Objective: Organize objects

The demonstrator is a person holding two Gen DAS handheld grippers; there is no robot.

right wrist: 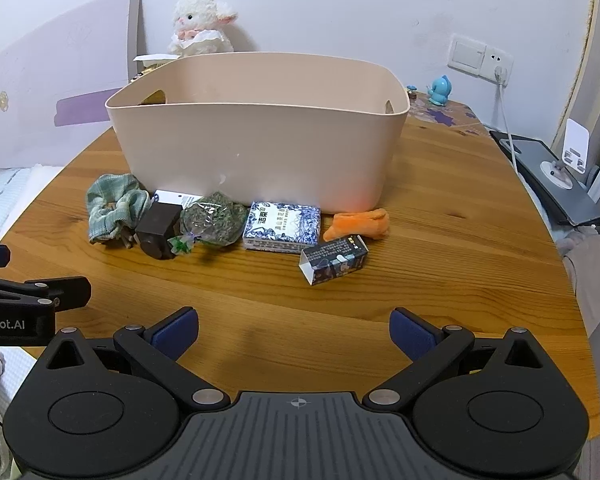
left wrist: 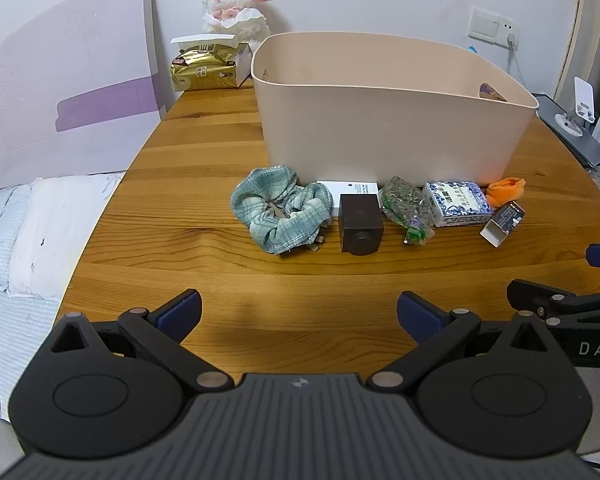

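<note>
My right gripper [right wrist: 294, 330] is wide open and holds nothing. The little dark box [right wrist: 334, 259] sits just above it in the frame middle, lying sideways, nearest. My left gripper [left wrist: 299, 314] is open too, facing the green scrunchie [left wrist: 282, 208]. The tub [right wrist: 260, 140] waits behind.

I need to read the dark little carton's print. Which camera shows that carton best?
The right wrist view: the dark carton lies near centre, its printed side facing the camera. In the left wrist view it sits far right, smaller and foreshortened.
</note>
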